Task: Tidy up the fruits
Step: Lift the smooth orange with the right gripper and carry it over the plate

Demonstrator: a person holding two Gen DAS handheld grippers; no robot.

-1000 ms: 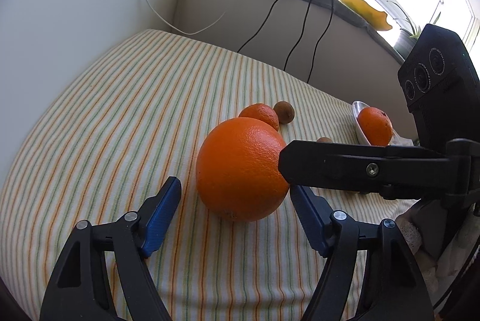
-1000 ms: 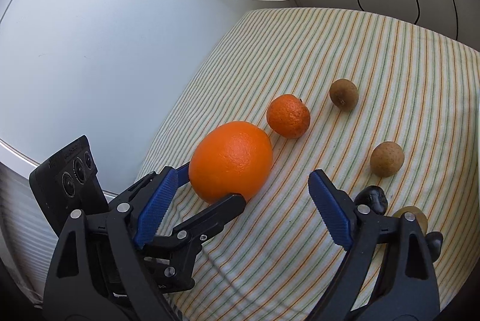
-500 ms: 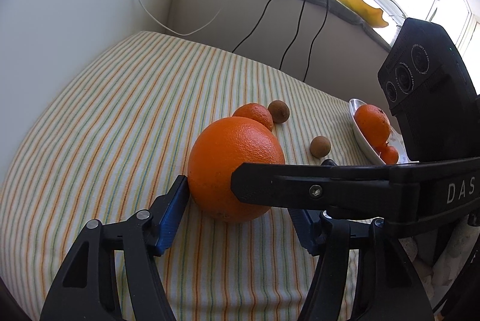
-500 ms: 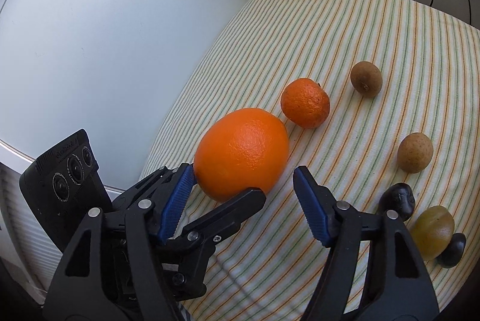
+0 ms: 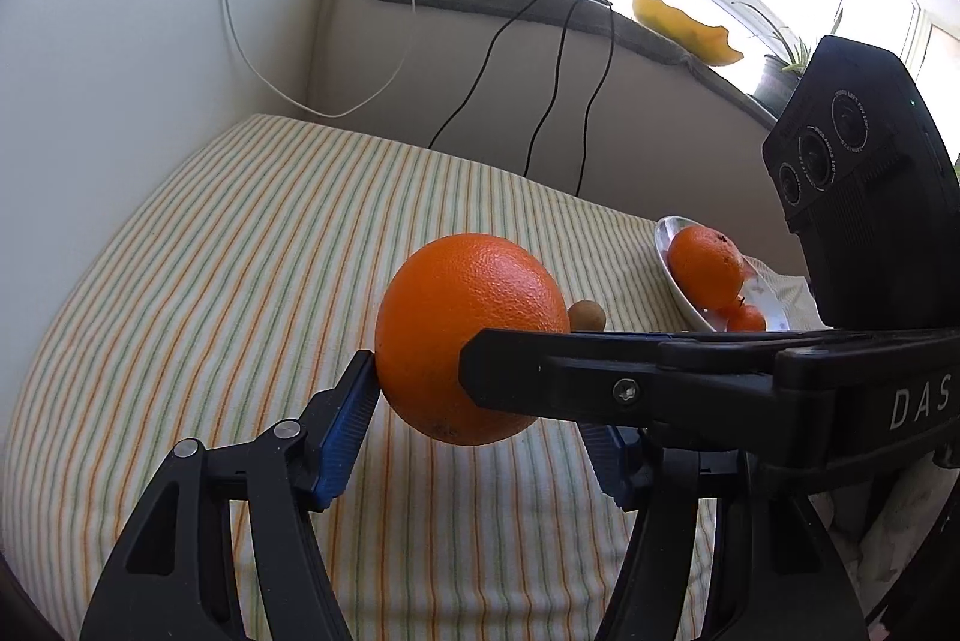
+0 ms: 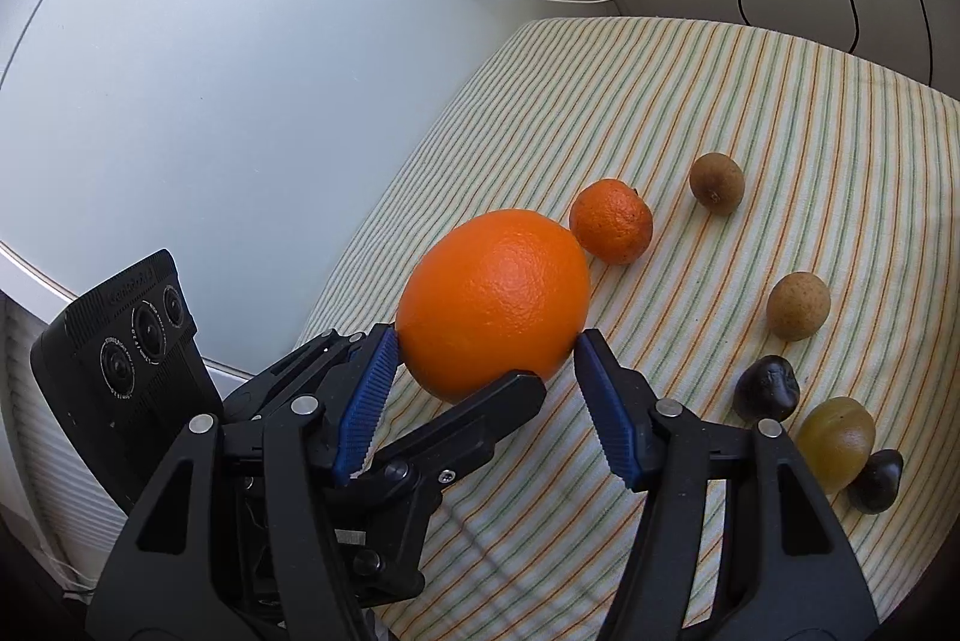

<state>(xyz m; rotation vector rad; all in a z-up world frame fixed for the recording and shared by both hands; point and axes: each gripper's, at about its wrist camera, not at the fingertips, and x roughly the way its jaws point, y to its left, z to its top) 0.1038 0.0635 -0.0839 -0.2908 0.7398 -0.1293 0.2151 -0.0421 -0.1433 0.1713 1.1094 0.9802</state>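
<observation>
Now orange [image 5: 468, 335] off cloth [image 5: 240, 281]

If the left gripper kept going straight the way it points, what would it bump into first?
The big round orange: it already sits between the left gripper's blue-padded fingers, which press on it. Beyond lies a small brown fruit, though depth is unclear.

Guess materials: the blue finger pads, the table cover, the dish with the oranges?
Blue pads: ridged faces, matte, likely rubber or soft plastic. Striped tablecloth: woven fabric by its look, matte, soft rounded edge. Dish: smooth with a silvery sheen on the rim; metal or glazed ceramic, can't tell which.
</observation>
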